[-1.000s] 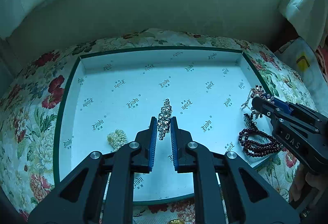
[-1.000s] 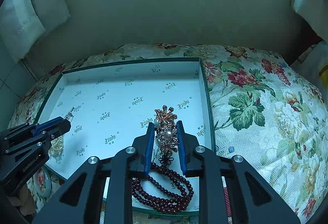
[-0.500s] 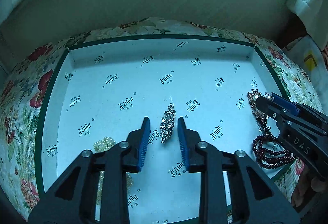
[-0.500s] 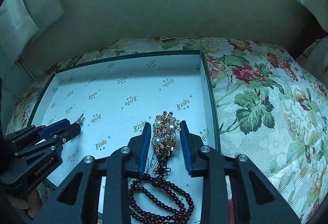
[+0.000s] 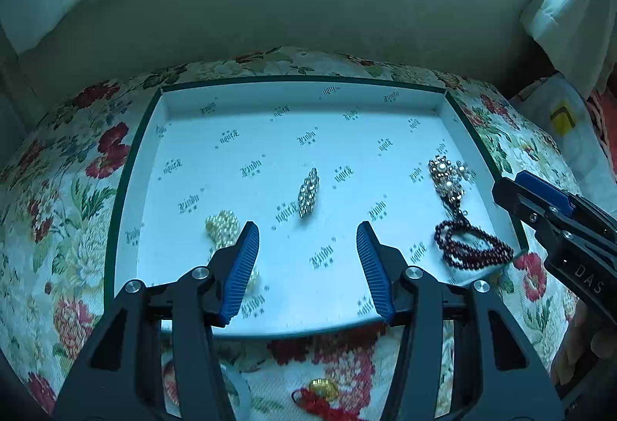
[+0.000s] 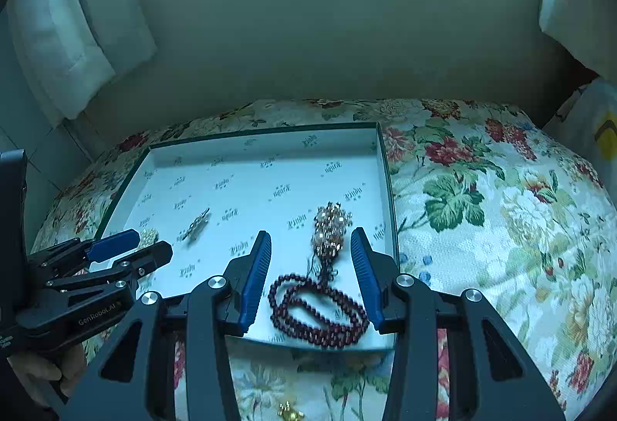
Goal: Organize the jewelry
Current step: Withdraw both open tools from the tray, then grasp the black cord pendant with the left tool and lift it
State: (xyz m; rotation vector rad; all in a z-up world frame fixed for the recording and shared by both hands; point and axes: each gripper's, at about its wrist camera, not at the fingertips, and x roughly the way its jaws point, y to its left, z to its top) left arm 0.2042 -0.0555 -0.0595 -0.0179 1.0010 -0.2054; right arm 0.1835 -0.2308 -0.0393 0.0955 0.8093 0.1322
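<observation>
A shallow white box (image 5: 300,93) (image 6: 262,143) with a green rim lies on a floral cloth. In it lie a rhinestone clip (image 5: 308,192) (image 6: 196,224), a pearl bracelet (image 5: 221,226) (image 6: 148,234), a gold pearl brooch (image 5: 447,176) (image 6: 329,230) and a dark red bead string (image 5: 472,247) (image 6: 316,313). My left gripper (image 5: 307,228) is open and empty, just short of the clip. My right gripper (image 6: 310,234) is open and empty, its jaws either side of the brooch and beads.
The floral cloth (image 6: 482,213) covers the table around the box. A small gold piece with red cord (image 5: 322,392) lies on the cloth in front of the box, and a gold piece shows in the right wrist view (image 6: 289,411). A wall and white curtains stand behind.
Both grippers have opened wide and pulled back. The left let go of the rhinestone clip and the right let go of the brooch; both pieces now lie in the box.
</observation>
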